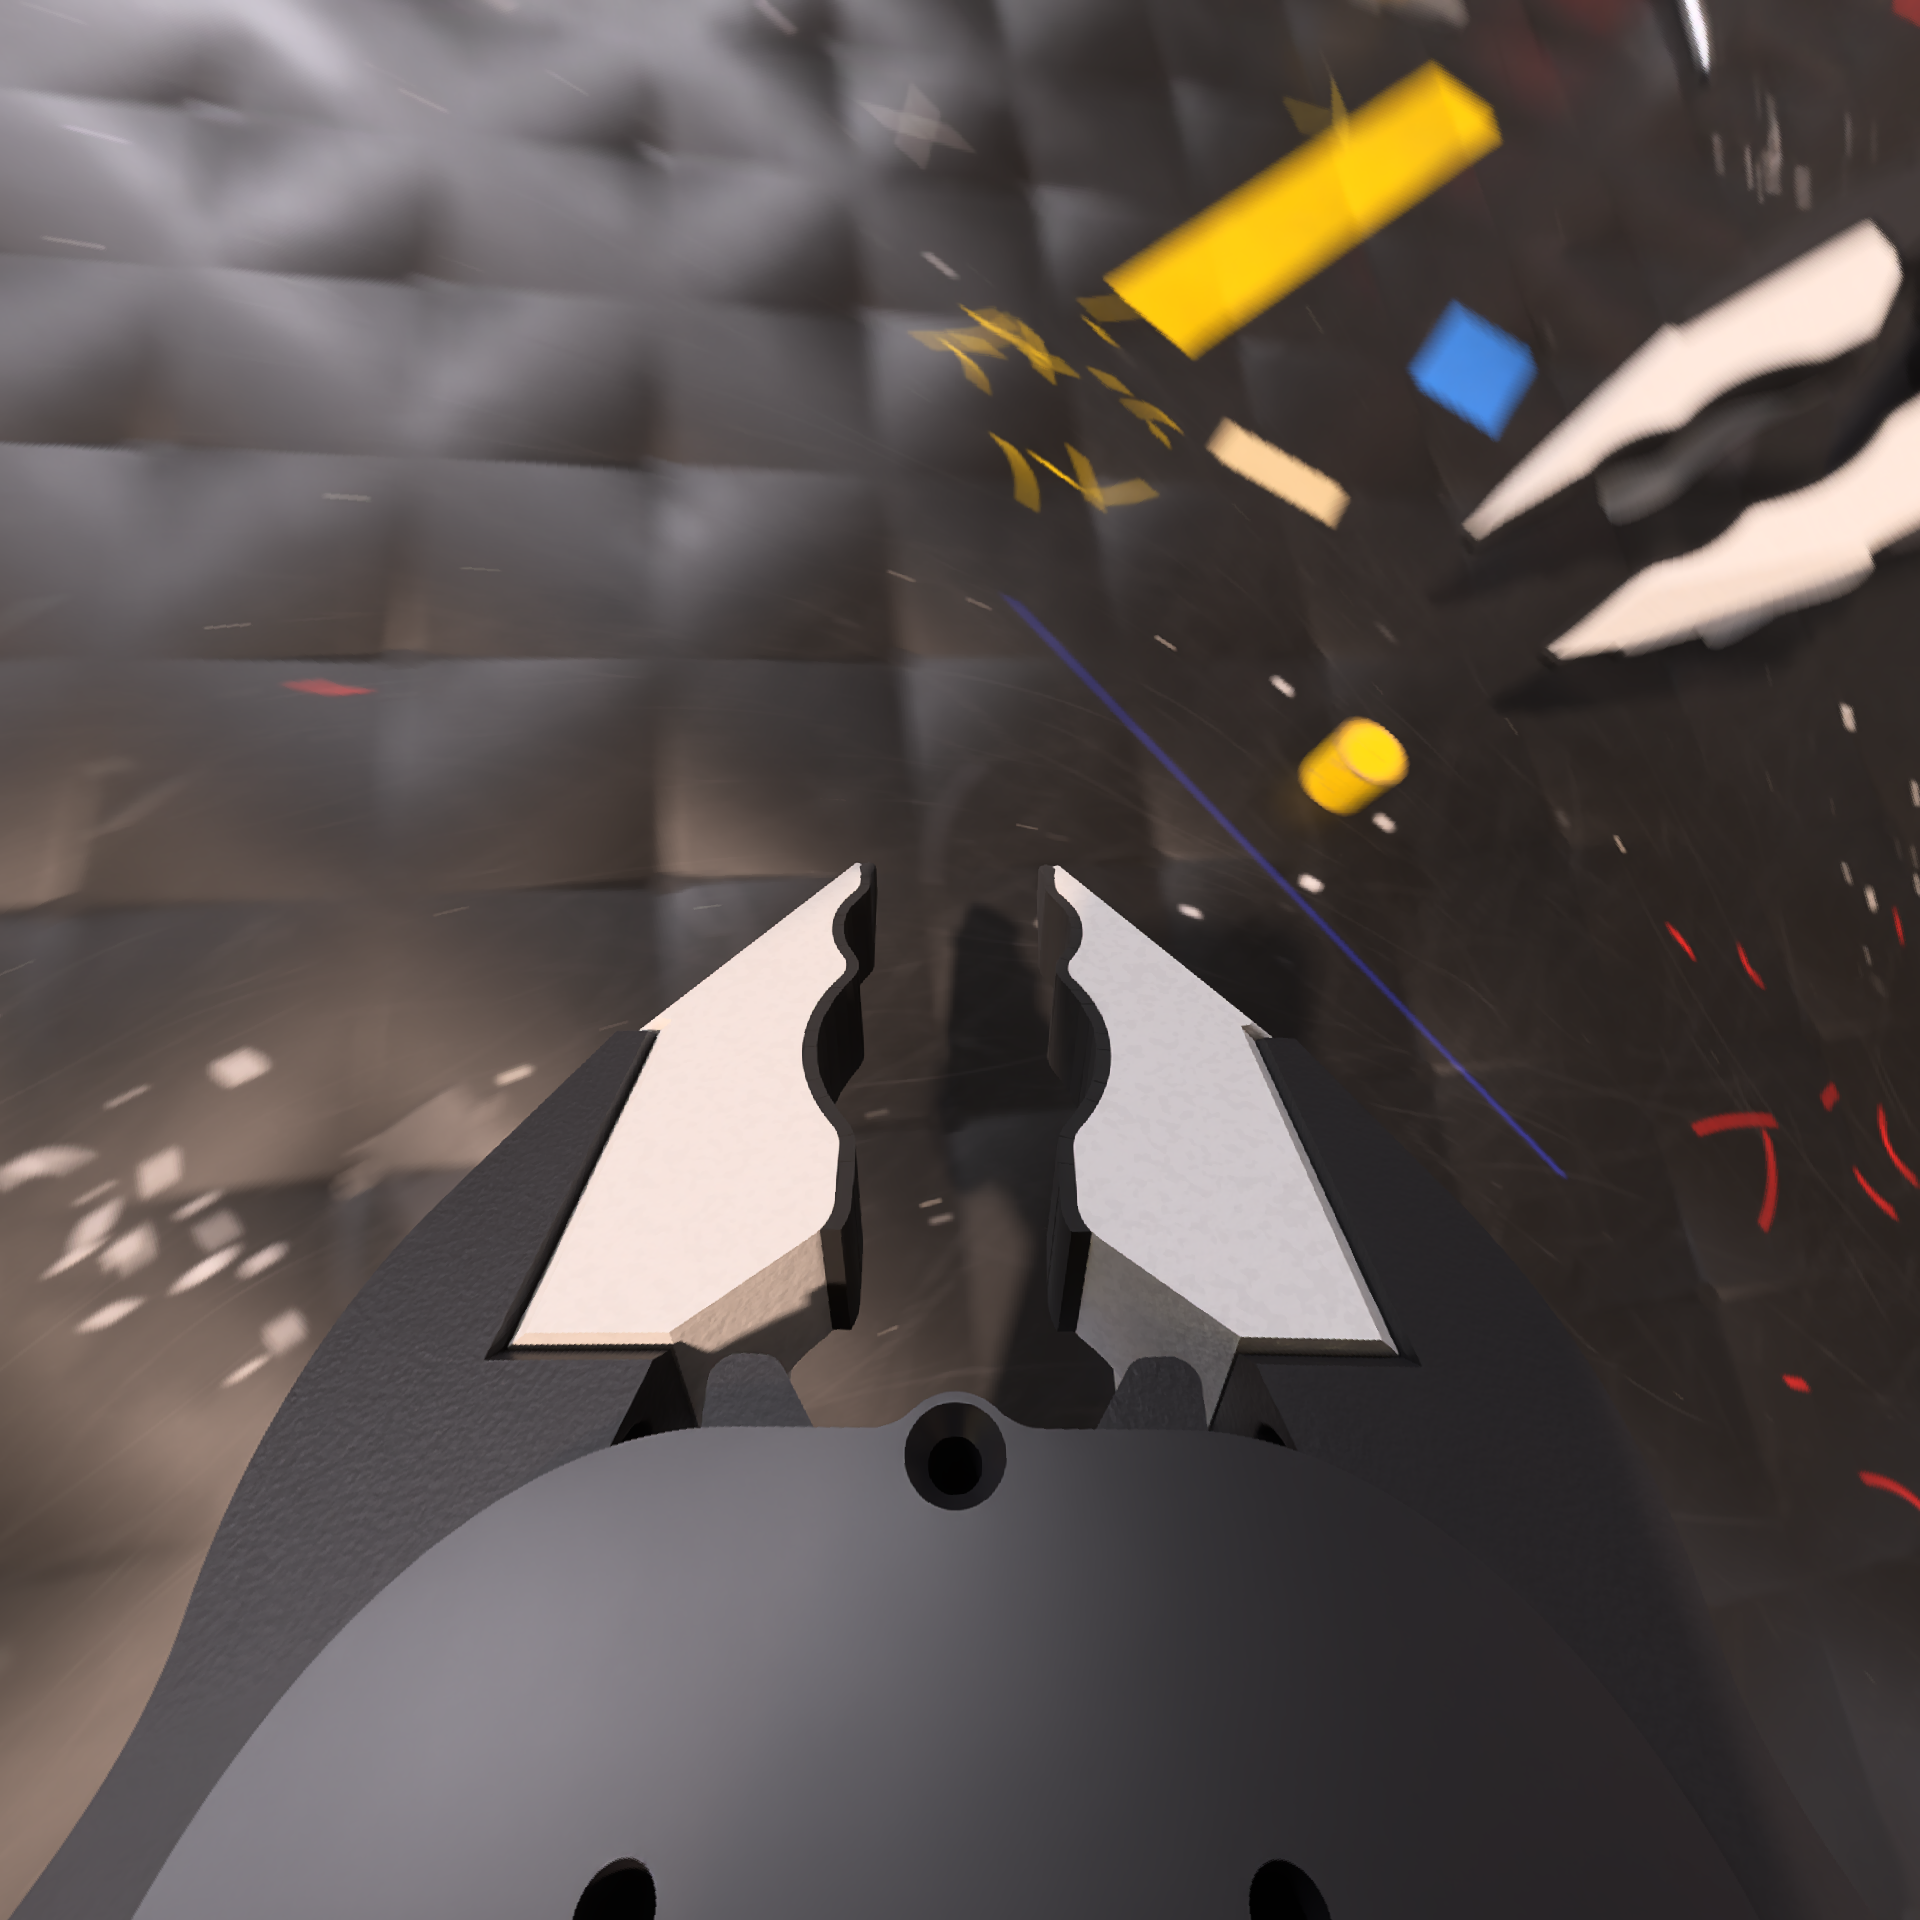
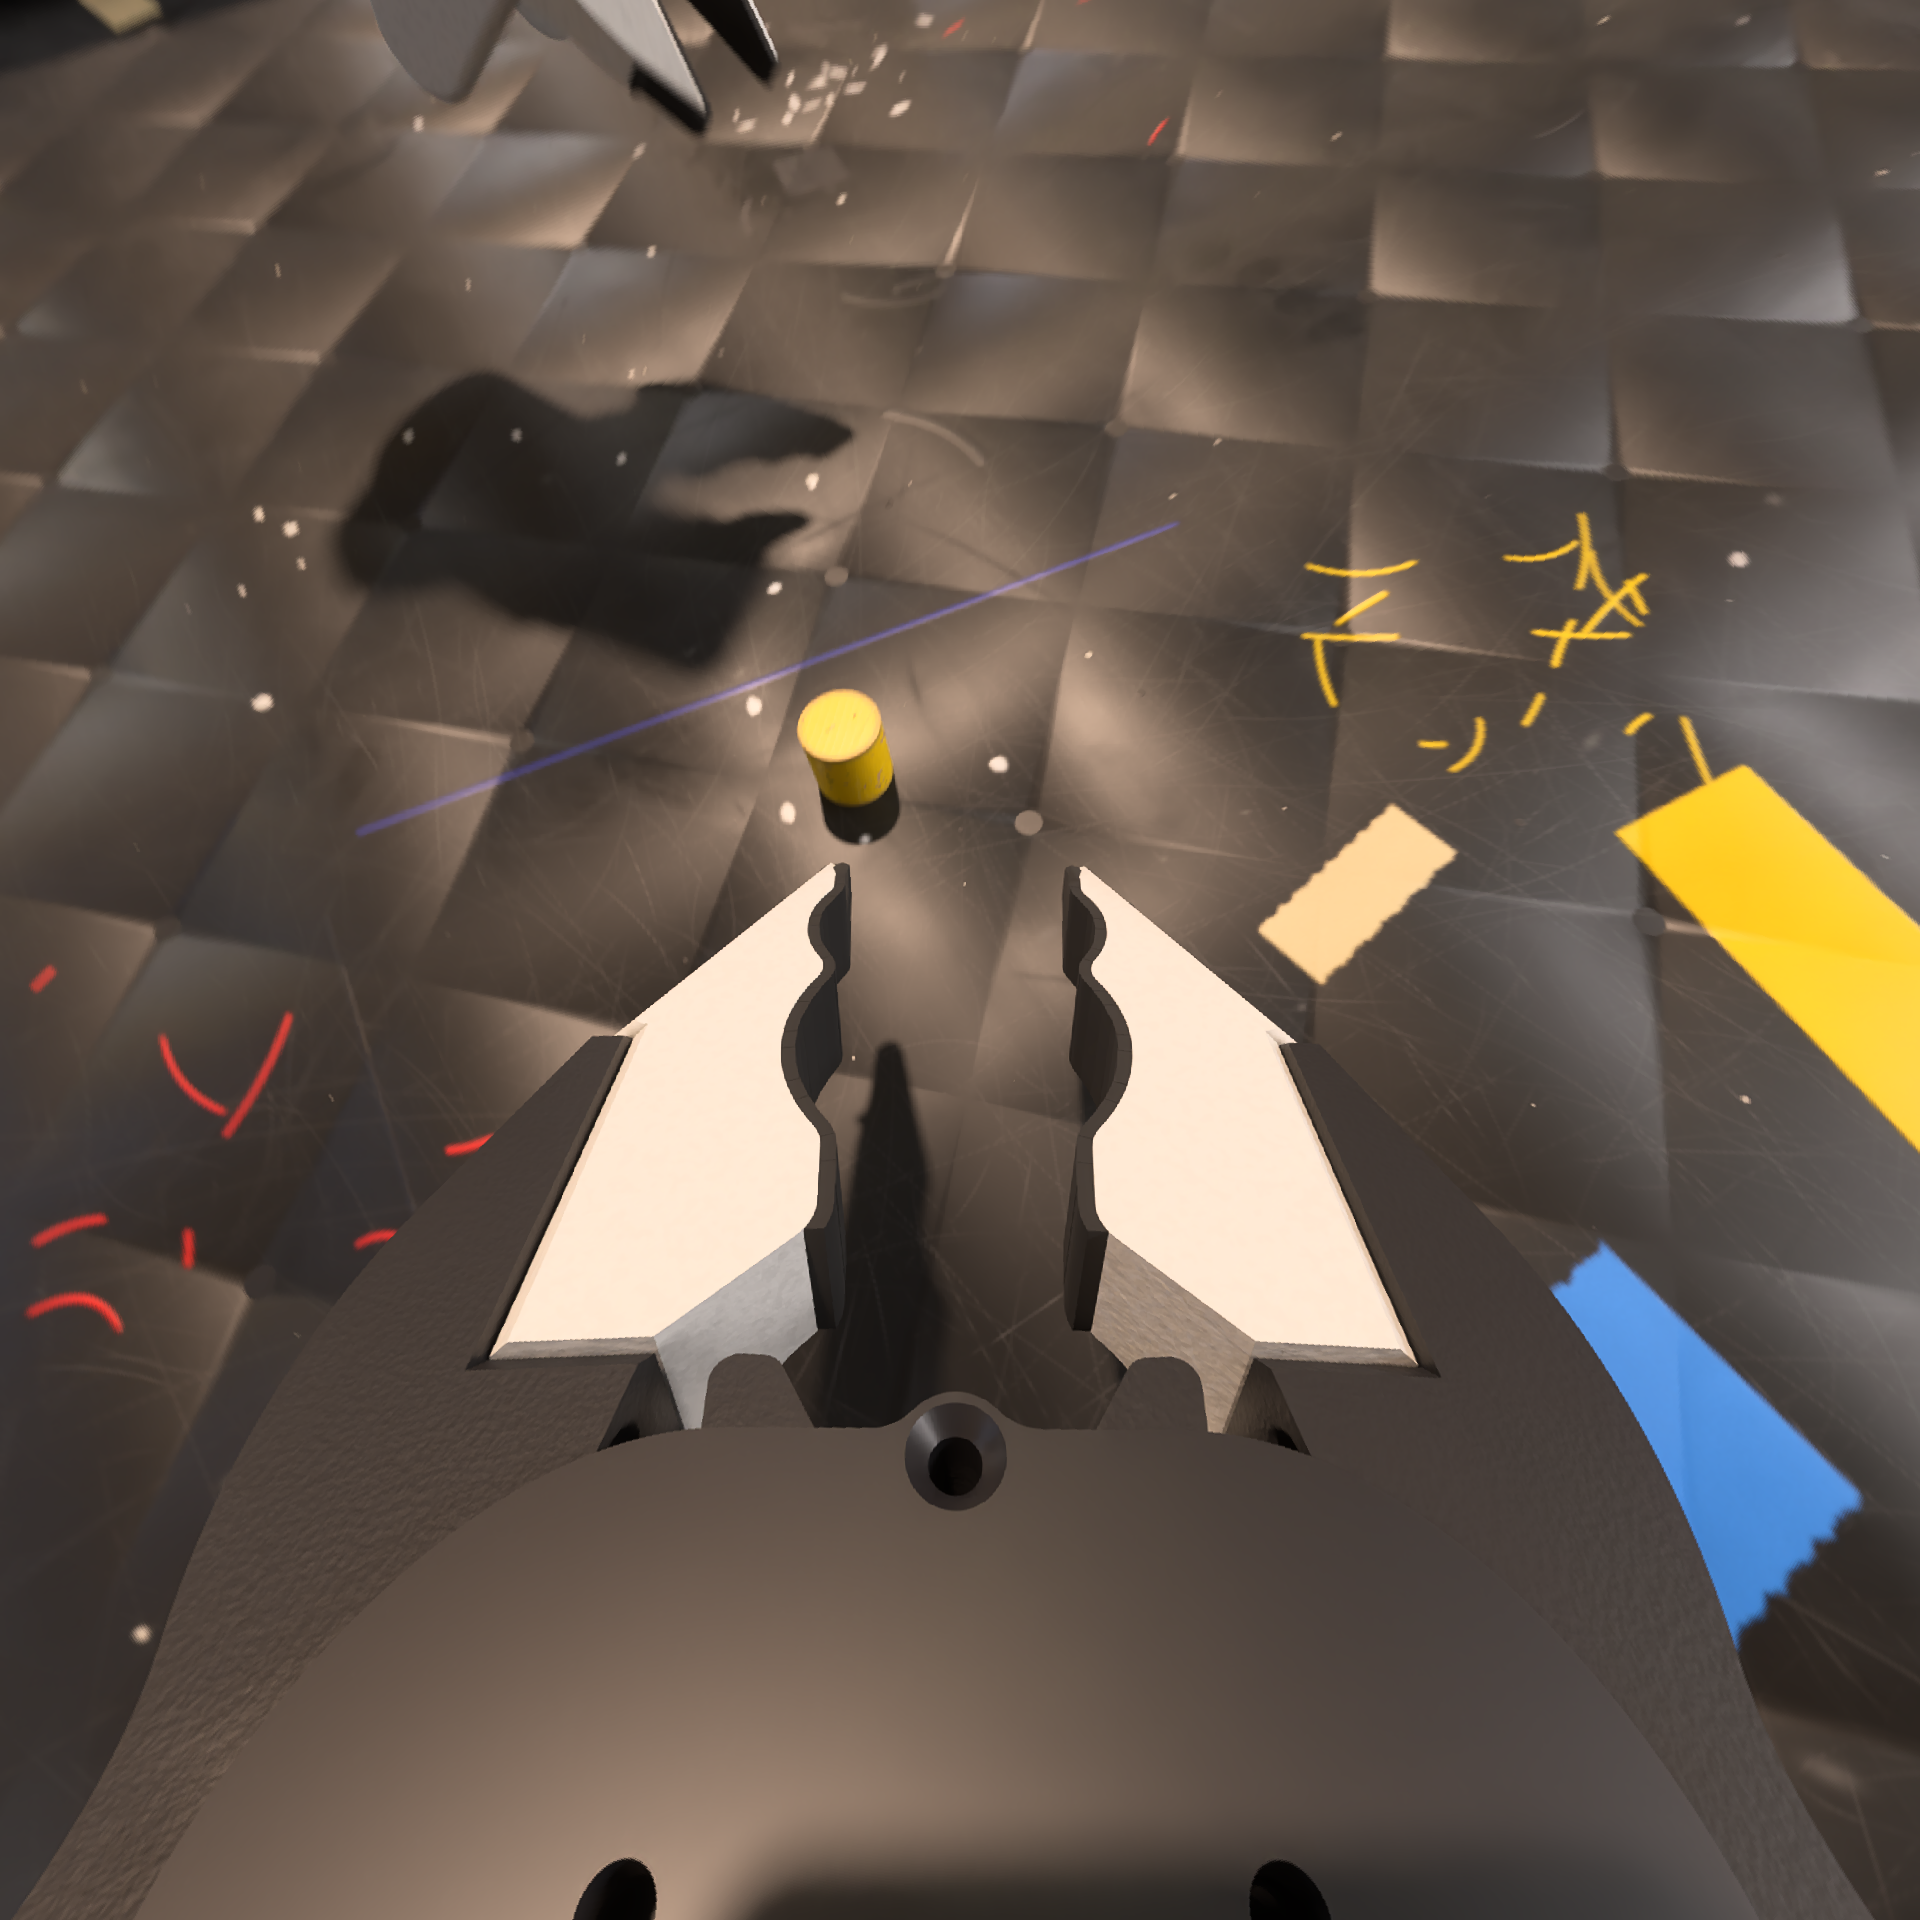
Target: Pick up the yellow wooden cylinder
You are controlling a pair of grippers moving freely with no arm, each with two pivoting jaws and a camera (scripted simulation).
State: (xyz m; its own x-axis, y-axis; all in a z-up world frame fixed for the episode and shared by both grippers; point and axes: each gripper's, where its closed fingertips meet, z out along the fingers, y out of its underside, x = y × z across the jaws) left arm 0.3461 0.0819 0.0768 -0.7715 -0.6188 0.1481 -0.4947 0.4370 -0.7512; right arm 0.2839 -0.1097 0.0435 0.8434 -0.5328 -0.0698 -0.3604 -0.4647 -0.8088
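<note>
The yellow wooden cylinder point(image 2: 845, 748) is short and stands upright on the dark tiled surface, just ahead and slightly left of my right gripper point(image 2: 956, 883), which is open and empty. In the left wrist view the cylinder point(image 1: 1351, 767) sits ahead and to the right of my left gripper point(image 1: 958, 883), which is open and empty. The right gripper's white fingers point(image 1: 1704, 436) show at the right edge of the left wrist view, above the cylinder. The left gripper's fingers point(image 2: 675, 62) show at the top of the right wrist view.
Flat patches lie on the surface: a long yellow strip point(image 2: 1797, 935), a tan patch point(image 2: 1356, 894) and a blue patch point(image 2: 1714, 1444) to the right of the right gripper. Red scribbles point(image 2: 208, 1081), yellow scribbles point(image 2: 1558, 613) and a thin blue line point(image 2: 769, 675) mark the surface.
</note>
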